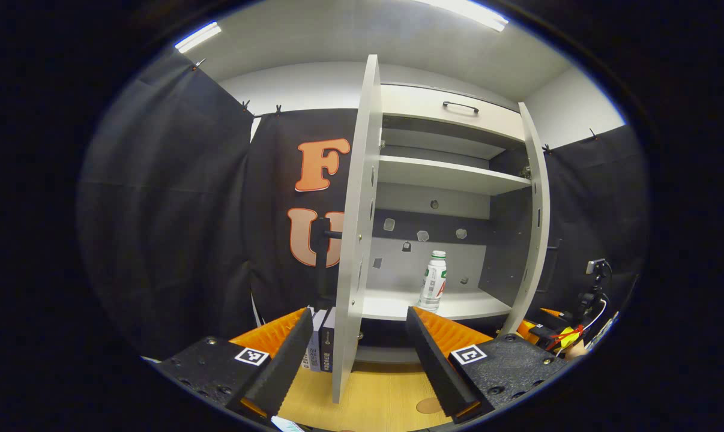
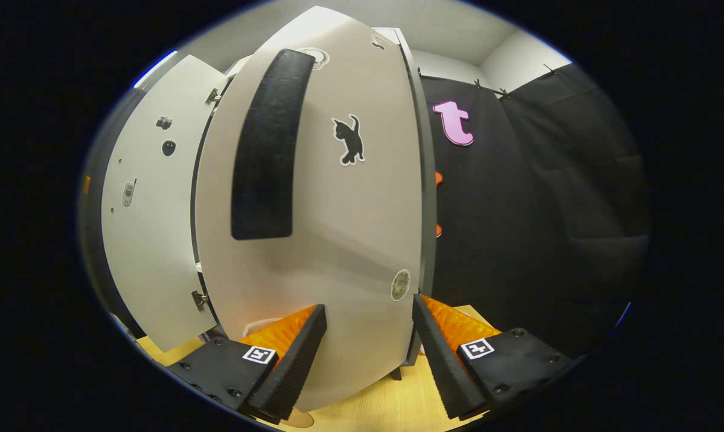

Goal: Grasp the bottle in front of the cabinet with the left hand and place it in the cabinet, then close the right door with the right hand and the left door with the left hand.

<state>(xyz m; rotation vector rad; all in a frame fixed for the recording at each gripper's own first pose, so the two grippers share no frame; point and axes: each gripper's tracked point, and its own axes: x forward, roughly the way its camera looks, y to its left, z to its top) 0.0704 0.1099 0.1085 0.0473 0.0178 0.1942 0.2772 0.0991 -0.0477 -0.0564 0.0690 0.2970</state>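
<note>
The bottle (image 1: pixel 433 282) stands upright on the bottom shelf (image 1: pixel 398 305) of the cabinet (image 1: pixel 452 180), its long axis vertical and its cap pointing up. It is white with a green cap and a green-and-red label, and sits toward the right of the shelf, apart from the walls. In the left gripper view the left door (image 1: pixel 355 228) stands open, seen nearly edge-on, and the right door (image 1: pixel 536 216) is open too. The left gripper (image 1: pixel 359 354) is wide open, holding nothing, its fingers on either side of the left door's edge above the desk (image 1: pixel 386 396). The right gripper (image 2: pixel 368 354) is also spread wide and empty, close against the outer face of the right door (image 2: pixel 338 198), which carries a black foam strip (image 2: pixel 266 144) and a cat sticker (image 2: pixel 350 139).
</note>
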